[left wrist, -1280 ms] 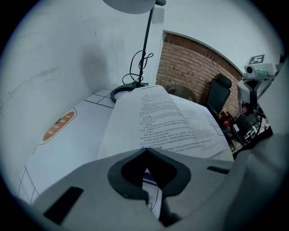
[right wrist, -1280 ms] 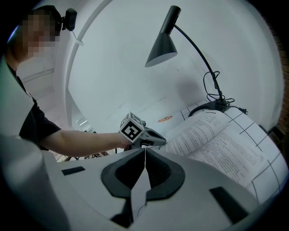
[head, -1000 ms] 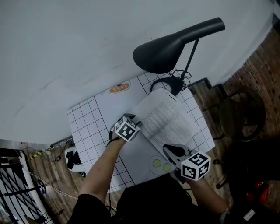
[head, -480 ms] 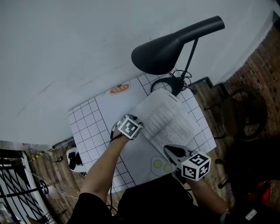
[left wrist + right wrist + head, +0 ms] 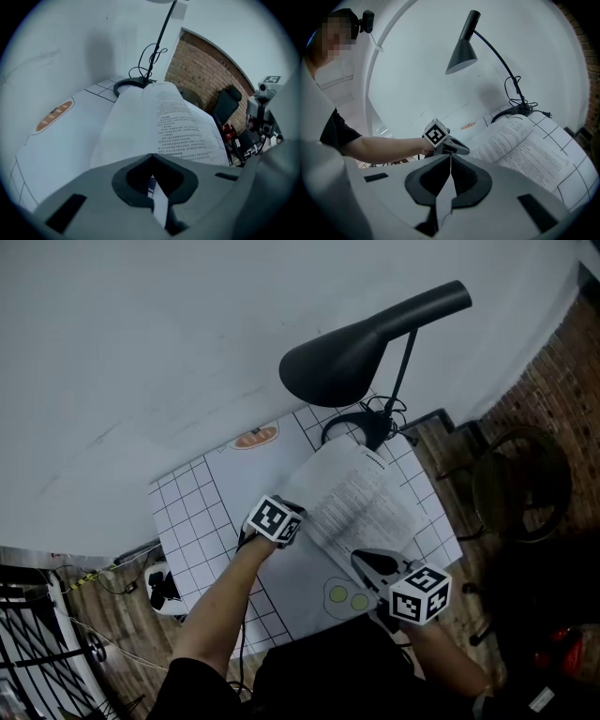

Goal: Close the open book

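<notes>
Two grippers are at work, both with their jaws together. The left gripper (image 5: 153, 163) has just been closing. Its own view shows a thin pale strip with a blue patch pinched between the jaws, apparently the left edge of the open book (image 5: 361, 498). The right gripper (image 5: 450, 161) has its jaws meeting in a fine seam with a pale sliver low in it; I cannot tell whether that is a page.

The head view places the left gripper at the book's left edge and the right gripper at the near corner of the right-hand page. The book lies spread on a white gridded mat (image 5: 187, 512), its far end by the ring base of a black desk lamp (image 5: 356, 348).

Only the head view shows two yellow-green circles (image 5: 347, 596) printed on the mat near the right gripper. Only the left gripper view shows the brick wall (image 5: 206, 70). Only the right gripper view shows the person's forearm (image 5: 379, 147) and the lamp's coiled cable (image 5: 518, 96).

The page print is too small to read, as is the orange oval label (image 5: 255, 436) on the mat.
</notes>
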### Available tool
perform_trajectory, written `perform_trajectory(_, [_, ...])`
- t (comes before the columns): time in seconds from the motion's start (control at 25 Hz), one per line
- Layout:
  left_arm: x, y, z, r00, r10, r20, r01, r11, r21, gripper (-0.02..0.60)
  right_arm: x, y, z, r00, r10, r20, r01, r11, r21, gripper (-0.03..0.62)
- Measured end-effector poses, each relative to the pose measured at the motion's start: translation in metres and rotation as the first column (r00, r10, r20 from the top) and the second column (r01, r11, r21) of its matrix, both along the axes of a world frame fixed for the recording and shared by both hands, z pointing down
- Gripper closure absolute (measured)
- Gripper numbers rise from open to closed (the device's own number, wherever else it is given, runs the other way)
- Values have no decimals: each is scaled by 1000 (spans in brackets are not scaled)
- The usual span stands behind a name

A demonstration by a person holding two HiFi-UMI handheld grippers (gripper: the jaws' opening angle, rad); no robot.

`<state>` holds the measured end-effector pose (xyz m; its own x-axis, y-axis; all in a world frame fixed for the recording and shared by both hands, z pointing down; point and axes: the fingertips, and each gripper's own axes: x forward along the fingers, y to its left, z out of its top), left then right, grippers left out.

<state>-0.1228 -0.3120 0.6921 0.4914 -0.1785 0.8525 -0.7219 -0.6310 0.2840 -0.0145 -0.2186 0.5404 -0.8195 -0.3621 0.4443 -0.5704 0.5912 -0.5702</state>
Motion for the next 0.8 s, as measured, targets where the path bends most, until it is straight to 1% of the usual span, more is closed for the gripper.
perform_trajectory(0.12, [-1,1,-8,1000,-8,-15,8,1000,8,572,0,-1,-5,1000,1,3,-1,1000,12,589])
perform_trajectory(0.32, [1,13,-4,1000,14,-20,-14,1000,-20,572,-3,3,-11,1000,1,4,-1,1000,21,589])
perform_trajectory(0.44, [9,23,-5,999,32,-35,-33,999,-21,572,-2,6,-11,1000,6,1,-6,1000,18,589])
perform_trajectory(0.56, [15,28,-10,998,40,-52,-40,999,-4,572,-1,10,-10,1000,13,-3,-13,1000,11,589])
perform_trajectory(0.8, [15,30,-22,997,41,-68,-36,997,69,571,-6,19,-13,1000,17,-8,-17,1000,16,589])
